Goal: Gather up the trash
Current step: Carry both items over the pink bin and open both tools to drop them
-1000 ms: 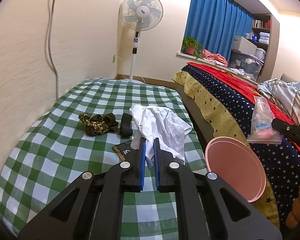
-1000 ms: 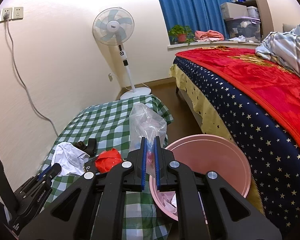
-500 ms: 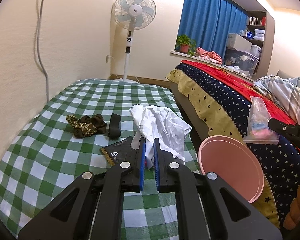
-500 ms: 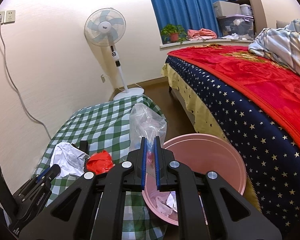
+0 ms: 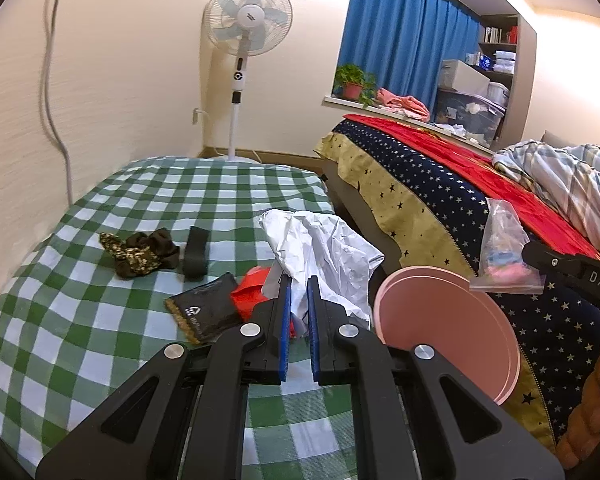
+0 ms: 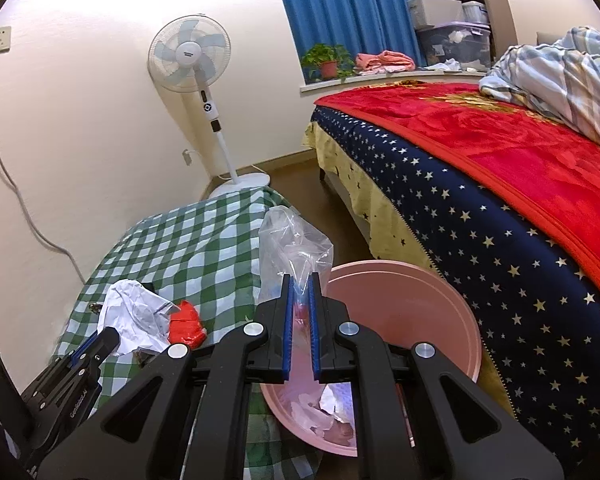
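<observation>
Can't really make out what's in the clear plastic bag (image 6: 294, 256), just pink and blue blobs. The right gripper (image 6: 300, 312) is clamped on it, center frame, right above the pink bin (image 6: 428, 304), whose near rim is hidden behind the gripper. The left gripper (image 5: 298, 308) is pinched on crumpled white paper (image 5: 324, 248) over the checked cloth's (image 5: 80, 320) right edge. A red wrapper (image 5: 250, 294) and a black packet (image 5: 206, 308) sit just left. There's only a narrow floor gap before the bed (image 6: 500, 208).

Left claw (image 5: 298, 300) is clamped nearly closed on crumpled paper (image 5: 324, 248), tilted downward. Right claw (image 6: 300, 300), to its right, pinches a plastic bag (image 6: 292, 244), likewise tilted down.
</observation>
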